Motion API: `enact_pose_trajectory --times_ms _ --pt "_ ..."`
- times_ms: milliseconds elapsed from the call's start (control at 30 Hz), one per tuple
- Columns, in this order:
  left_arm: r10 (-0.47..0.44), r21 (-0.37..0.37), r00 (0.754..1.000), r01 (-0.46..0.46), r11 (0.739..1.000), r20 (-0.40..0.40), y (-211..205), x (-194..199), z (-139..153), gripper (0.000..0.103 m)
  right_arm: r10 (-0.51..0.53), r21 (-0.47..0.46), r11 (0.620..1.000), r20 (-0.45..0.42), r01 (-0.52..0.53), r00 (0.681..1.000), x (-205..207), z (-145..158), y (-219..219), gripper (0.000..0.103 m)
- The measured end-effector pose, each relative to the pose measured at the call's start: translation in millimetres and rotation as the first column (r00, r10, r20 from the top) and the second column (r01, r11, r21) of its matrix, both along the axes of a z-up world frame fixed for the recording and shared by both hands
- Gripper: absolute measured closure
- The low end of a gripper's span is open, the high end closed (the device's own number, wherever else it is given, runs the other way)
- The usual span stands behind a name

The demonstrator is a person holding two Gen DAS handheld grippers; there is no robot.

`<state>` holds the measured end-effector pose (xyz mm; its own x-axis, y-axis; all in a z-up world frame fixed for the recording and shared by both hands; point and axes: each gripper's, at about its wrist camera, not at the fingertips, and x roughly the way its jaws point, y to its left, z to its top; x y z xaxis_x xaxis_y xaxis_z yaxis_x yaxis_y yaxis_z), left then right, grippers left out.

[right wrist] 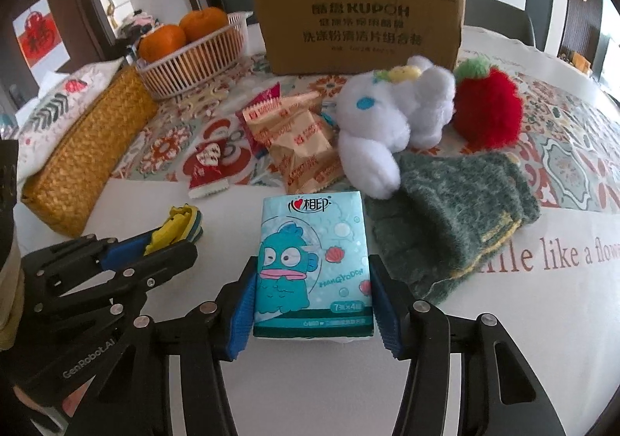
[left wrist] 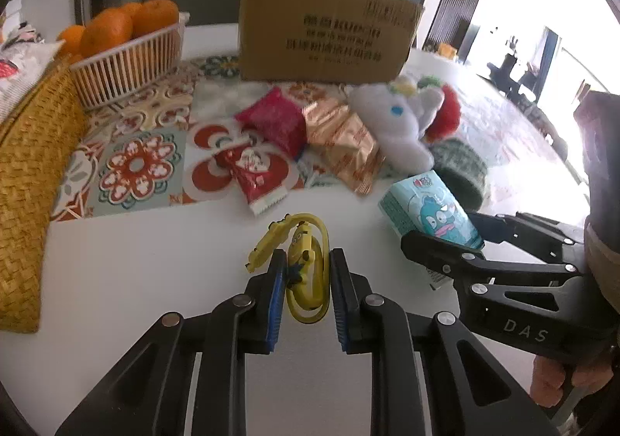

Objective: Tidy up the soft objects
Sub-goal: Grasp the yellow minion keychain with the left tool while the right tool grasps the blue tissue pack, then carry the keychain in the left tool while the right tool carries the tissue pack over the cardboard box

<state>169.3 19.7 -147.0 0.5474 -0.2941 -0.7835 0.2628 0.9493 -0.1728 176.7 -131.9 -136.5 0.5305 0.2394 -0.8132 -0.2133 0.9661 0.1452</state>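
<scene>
My left gripper (left wrist: 308,269) is shut on a yellow rubber toy strap (left wrist: 306,265) on the white table; it also shows in the right wrist view (right wrist: 178,223). My right gripper (right wrist: 314,300) is shut on a teal tissue pack (right wrist: 314,265), which also shows in the left wrist view (left wrist: 430,209). Behind lie a white plush toy (right wrist: 391,122), a red plush strawberry (right wrist: 488,107) and a green knitted cloth (right wrist: 453,219). A cardboard box (right wrist: 360,14) stands at the back.
Gold snack packets (right wrist: 298,141), a dark red packet (left wrist: 275,120) and a small red packet (right wrist: 207,165) lie on the patterned mat. A woven yellow tissue box (right wrist: 89,149) and a basket of oranges (right wrist: 193,52) stand at the left.
</scene>
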Motion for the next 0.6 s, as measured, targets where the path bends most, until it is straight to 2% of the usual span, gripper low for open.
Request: enact_pose_trajectory --times_ms 367,600 --pt "0.033 -0.036 0.994 -0.030 0.999 0.102 -0.3 -9.7 36.8 0.080 -0.023 0.024 0.999 0.102 0.020 0.995 -9.1 38.5 -6.2 0.049" --pt "0.044 -0.030 0.982 -0.039 0.999 0.182 -1.5 -6.0 69.6 0.080 -0.041 0.042 0.999 0.168 0.034 0.985 -5.1 65.5 -9.6 0.049"
